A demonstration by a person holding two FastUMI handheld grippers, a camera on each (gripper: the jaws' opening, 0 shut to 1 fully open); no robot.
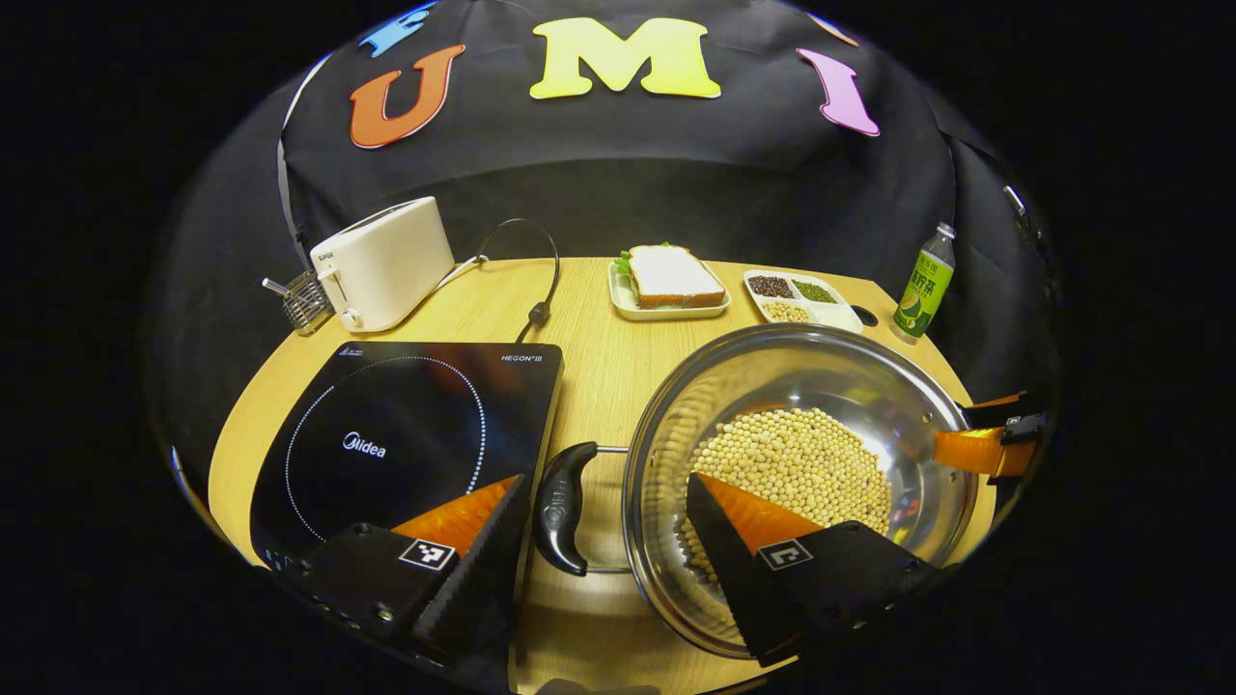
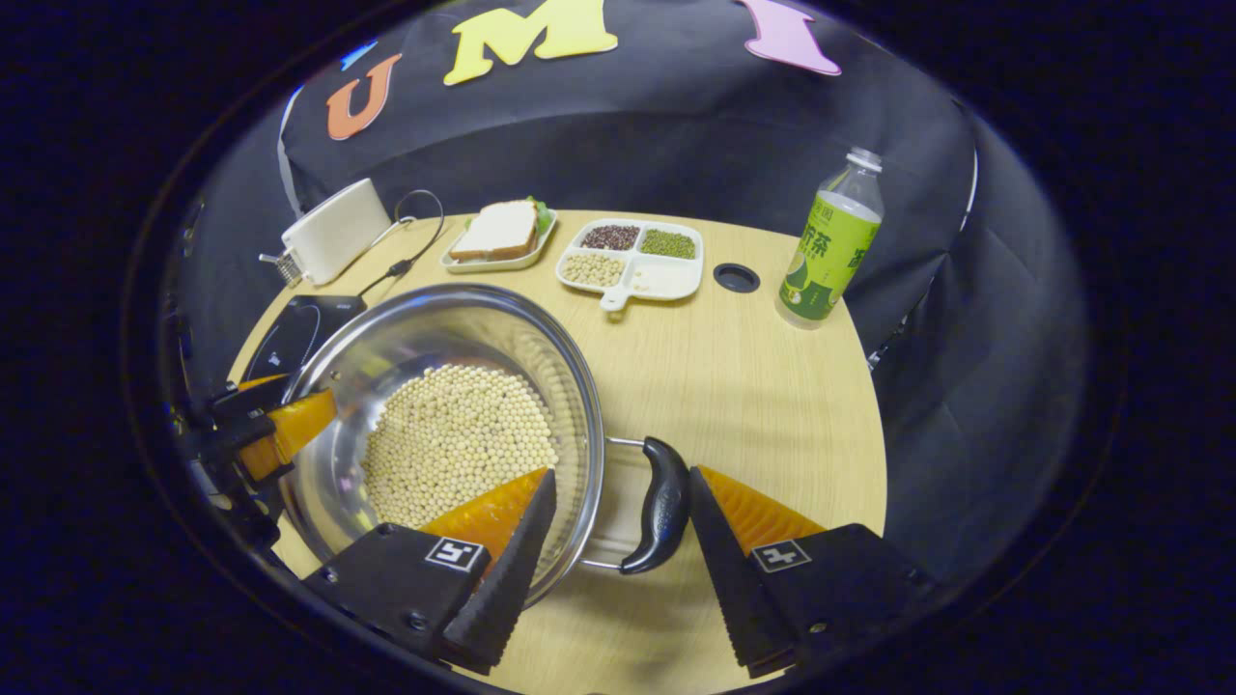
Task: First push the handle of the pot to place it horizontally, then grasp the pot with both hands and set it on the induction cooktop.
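- Left claw (image 1: 599,521): spread wide and holding nothing, its two fingers straddle the left handle (image 1: 563,521) of the pot (image 1: 801,483), one finger outboard over the edge of the induction cooktop (image 1: 406,439), the other inboard above the soybeans (image 1: 801,463).
- Right claw (image 2: 618,521): likewise wide and empty, straddling the right handle (image 2: 659,516); its inboard finger reaches over the rim, its outboard finger sits just beside the handle on the counter (image 2: 753,386).
- Pot location: resting on the counter, directly ahead of both claws, just beside the cooktop (which lies to the outboard side of the left claw).
- Step in hand: both handles appear level, so the push step looks complete; the two-handed grasp is being set up.
- Next move: close each claw squarely on its handle, then lift evenly (an uneven lift could spill the beans) and carry the pot toward the left claw's outboard side, onto the cooktop ring.
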